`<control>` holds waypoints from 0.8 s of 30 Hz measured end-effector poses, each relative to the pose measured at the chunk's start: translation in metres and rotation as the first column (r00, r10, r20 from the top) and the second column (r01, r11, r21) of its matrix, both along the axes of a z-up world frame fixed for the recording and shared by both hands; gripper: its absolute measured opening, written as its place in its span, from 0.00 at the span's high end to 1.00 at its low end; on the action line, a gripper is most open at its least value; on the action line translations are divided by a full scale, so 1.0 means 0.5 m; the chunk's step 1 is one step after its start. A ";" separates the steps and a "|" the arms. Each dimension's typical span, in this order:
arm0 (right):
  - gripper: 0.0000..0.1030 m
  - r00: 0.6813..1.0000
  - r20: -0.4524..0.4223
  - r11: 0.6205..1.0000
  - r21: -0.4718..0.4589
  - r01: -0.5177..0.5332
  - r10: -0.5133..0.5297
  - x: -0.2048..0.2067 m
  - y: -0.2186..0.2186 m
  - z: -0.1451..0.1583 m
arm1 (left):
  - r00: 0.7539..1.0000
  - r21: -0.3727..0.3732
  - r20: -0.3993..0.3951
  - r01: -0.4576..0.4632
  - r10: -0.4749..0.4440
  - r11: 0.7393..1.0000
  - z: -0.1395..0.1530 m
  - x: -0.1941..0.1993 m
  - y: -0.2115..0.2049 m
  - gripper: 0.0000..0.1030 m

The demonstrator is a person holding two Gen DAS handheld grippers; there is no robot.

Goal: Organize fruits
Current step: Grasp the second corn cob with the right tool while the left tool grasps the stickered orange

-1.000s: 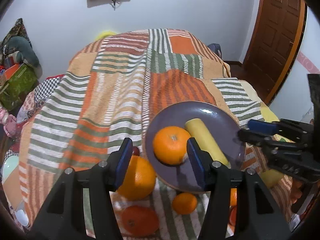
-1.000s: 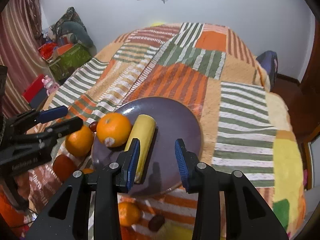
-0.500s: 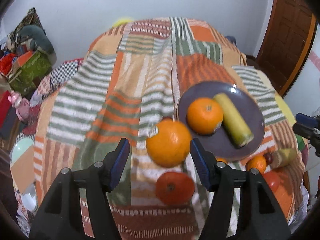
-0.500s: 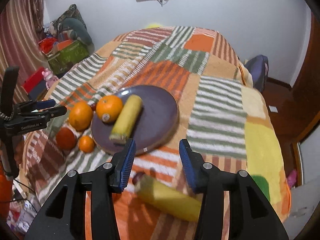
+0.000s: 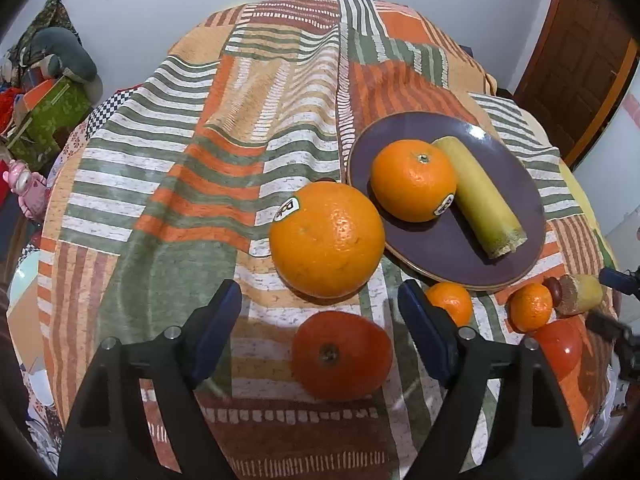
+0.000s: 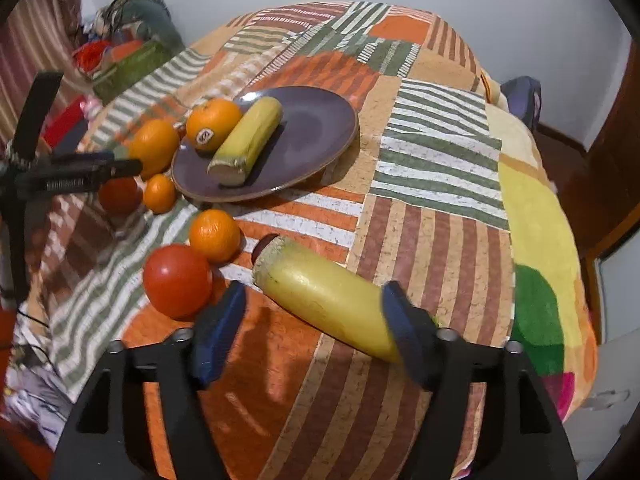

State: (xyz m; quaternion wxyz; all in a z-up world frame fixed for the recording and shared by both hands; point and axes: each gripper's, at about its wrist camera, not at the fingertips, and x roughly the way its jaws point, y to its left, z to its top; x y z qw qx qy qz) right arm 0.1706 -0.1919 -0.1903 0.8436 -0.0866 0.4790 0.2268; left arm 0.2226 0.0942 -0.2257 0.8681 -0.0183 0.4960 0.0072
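A purple plate [image 5: 520,248] [image 6: 316,136] on the striped blanket holds an orange [image 5: 414,180] [image 6: 214,124] and a yellow banana piece [image 5: 478,196] [image 6: 248,140]. A big orange [image 5: 326,238] [image 6: 154,146] lies left of the plate. My left gripper [image 5: 320,324] is open and empty, just short of the big orange and above a red-orange fruit [image 5: 340,354]. My right gripper [image 6: 312,328] is open around a second banana piece [image 6: 324,296], not gripping it. A red tomato [image 6: 178,280] and a small orange [image 6: 214,234] lie beside it.
Another small orange [image 5: 450,304] [image 6: 160,194] lies at the plate's near rim. A small dark fruit [image 6: 266,242] sits at the banana's cut end. The bed drops off at the right, by a wooden door [image 5: 580,60]. Boxes and clutter [image 5: 44,108] stand at the left.
Both grippers have pulled back from the plate toward the near edge of the bed. The right gripper has come down so the loose banana piece lies between its open fingers.
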 end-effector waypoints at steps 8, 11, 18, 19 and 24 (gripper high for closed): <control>0.29 1.000 0.013 0.999 -0.039 0.019 -0.018 0.024 -0.013 -0.027 | 1.000 -0.005 -0.016 0.007 -0.007 1.000 -0.015 0.035 0.000 0.19; 0.47 0.999 0.012 0.999 0.007 0.039 -0.039 0.033 -0.023 -0.021 | 0.999 0.011 -0.018 0.027 -0.027 1.000 -0.023 0.046 -0.010 0.19; 0.63 0.998 0.006 0.996 0.059 0.062 -0.063 0.066 -0.032 -0.005 | 1.000 -0.007 -0.002 0.010 -0.010 1.000 -0.028 0.064 -0.008 0.19; 0.63 0.999 -0.001 0.997 0.058 0.051 -0.051 0.068 -0.032 -0.006 | 1.000 -0.013 -0.001 0.009 -0.009 1.000 -0.030 0.066 -0.006 0.22; 0.53 1.000 -0.013 1.000 0.013 0.011 -0.011 0.056 -0.027 -0.013 | 1.000 -0.028 0.011 0.007 -0.007 1.000 -0.029 0.068 0.003 0.32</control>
